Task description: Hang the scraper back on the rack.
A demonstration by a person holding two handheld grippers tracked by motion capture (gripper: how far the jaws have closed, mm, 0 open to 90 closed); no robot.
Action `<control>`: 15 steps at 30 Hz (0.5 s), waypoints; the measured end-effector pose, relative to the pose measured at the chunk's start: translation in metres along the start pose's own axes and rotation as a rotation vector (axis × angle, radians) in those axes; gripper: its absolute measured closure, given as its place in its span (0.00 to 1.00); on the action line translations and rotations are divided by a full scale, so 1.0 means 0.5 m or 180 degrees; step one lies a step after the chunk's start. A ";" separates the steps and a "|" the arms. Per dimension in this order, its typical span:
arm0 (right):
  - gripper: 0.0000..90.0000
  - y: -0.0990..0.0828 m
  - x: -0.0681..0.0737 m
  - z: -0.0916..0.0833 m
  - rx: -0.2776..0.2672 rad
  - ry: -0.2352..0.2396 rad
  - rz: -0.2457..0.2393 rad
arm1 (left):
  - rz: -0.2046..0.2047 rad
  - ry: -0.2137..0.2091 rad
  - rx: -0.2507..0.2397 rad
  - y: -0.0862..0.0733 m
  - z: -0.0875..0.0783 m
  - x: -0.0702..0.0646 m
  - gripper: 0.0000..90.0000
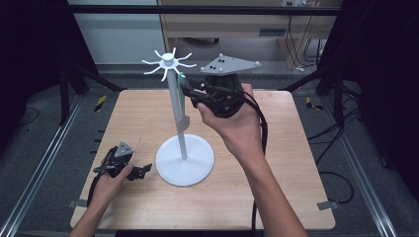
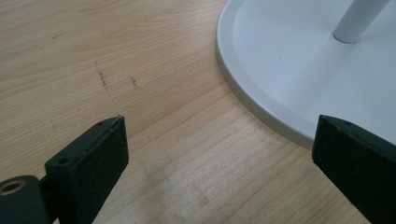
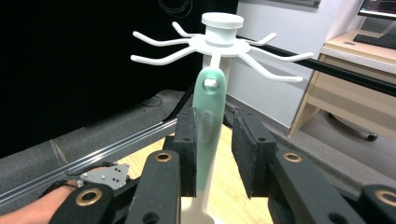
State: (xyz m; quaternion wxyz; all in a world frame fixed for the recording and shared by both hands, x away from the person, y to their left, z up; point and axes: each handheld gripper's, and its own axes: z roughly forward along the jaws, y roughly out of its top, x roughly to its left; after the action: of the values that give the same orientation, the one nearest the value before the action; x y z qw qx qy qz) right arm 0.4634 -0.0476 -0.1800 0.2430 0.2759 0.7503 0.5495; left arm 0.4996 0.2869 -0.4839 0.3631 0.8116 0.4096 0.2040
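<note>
The green utensil (image 3: 208, 126), light, stiff and smooth, hangs between the right tongs' (image 3: 214, 151) slightly parted pads, best gripped mid-handle; left tongs (image 2: 219, 154) wide, empty.

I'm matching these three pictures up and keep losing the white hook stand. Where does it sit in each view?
High view: the white stand rises at table centre, its round base toward the near side and hooks up top.
Left gripper view: part of the base rim and the foot of the pole sit at upper right.
Right gripper view: the hook crown is at top centre, with a green handle hanging from it.
Shared landmark: the stand's white pole.
</note>
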 end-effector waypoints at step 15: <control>0.75 -0.028 -0.031 -0.021 0.0126 -0.0246 0.0072 | -0.0001 0.0012 0.0000 -0.001 0.001 0.000 0.04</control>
State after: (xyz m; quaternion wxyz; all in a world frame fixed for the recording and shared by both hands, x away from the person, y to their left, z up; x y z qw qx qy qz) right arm 0.4658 -0.0690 -0.1895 0.2601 0.3100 0.7479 0.5262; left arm 0.4997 0.2866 -0.4845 0.3624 0.8112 0.4104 0.2055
